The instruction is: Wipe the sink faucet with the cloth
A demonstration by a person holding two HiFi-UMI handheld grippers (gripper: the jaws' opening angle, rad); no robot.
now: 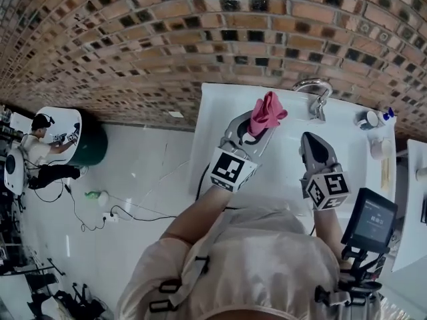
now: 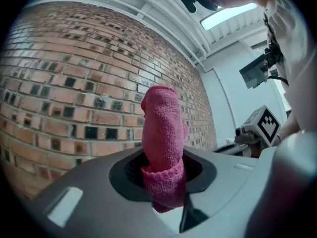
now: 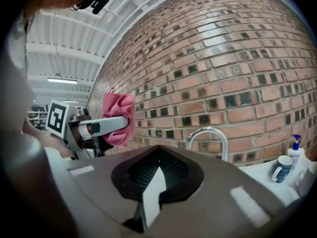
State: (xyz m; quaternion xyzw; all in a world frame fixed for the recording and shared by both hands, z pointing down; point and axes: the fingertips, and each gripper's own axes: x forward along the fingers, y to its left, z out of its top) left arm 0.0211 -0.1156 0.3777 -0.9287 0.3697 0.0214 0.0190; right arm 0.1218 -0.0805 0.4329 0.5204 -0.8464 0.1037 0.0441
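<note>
A pink cloth (image 1: 267,112) sticks up bunched from my left gripper (image 1: 257,133), which is shut on it above the white sink (image 1: 220,112). In the left gripper view the cloth (image 2: 161,133) stands folded between the jaws in front of the brick wall. The chrome curved faucet (image 1: 315,92) rises at the sink's back edge, to the right of the cloth and apart from it. My right gripper (image 1: 313,142) hovers over the basin in front of the faucet (image 3: 210,135), jaws together with nothing between them. Its view also shows the cloth (image 3: 119,115) off to the left.
A brick wall (image 1: 167,39) backs the sink. A mug (image 1: 369,119) and a pump bottle (image 1: 385,115) stand at the sink's right end. A device with a screen (image 1: 370,222) sits at lower right. A person (image 1: 40,149) by a green drum and cables lie far left.
</note>
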